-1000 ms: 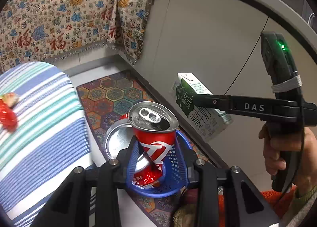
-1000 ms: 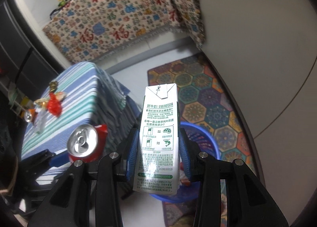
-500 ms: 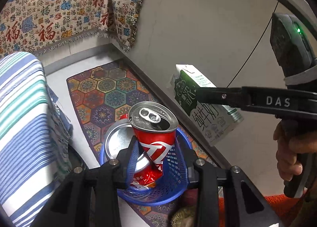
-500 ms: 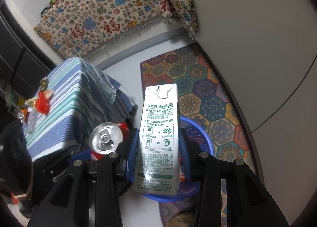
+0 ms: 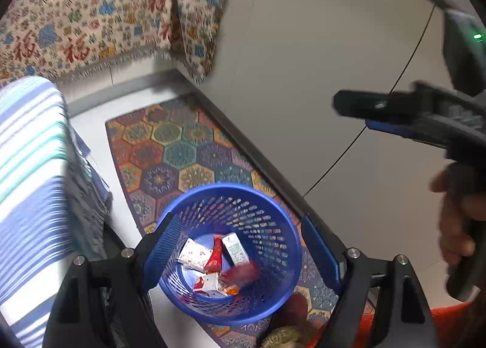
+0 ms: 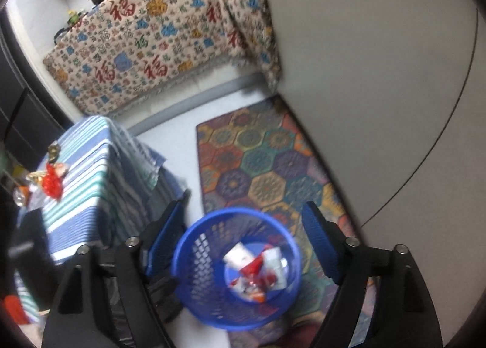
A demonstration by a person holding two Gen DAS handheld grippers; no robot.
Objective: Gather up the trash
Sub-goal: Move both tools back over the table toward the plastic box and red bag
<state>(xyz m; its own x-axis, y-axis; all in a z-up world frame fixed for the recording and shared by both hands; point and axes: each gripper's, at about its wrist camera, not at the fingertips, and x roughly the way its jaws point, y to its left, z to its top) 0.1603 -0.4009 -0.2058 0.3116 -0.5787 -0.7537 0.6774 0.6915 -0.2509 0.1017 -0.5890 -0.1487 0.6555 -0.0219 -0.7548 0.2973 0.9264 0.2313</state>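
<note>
Grey floor with a hexagon-patterned rug along a pale wall; a fringed patterned cloth hangs at 11 o'clock in both views.

Blue mesh basket stands on the rug's near end, directly below both grippers. In the left view it holds a small white carton, a flat pale packet and red wrappers; a red blur at 4 o'clock of these cannot be identified.

Left gripper: jaws wide and opening, nothing between them, only the basket seen through the gap. Right gripper: same, jaws wide and opening, empty. In the left view it appears at 3 o'clock, held by a hand.

Desk with striped cloth at 9 o'clock of the basket carries a red wrapper and some shiny bits beside it.

Judgement: several pieces binned, both grippers free. The desk litter is left, so the task is partway through.
</note>
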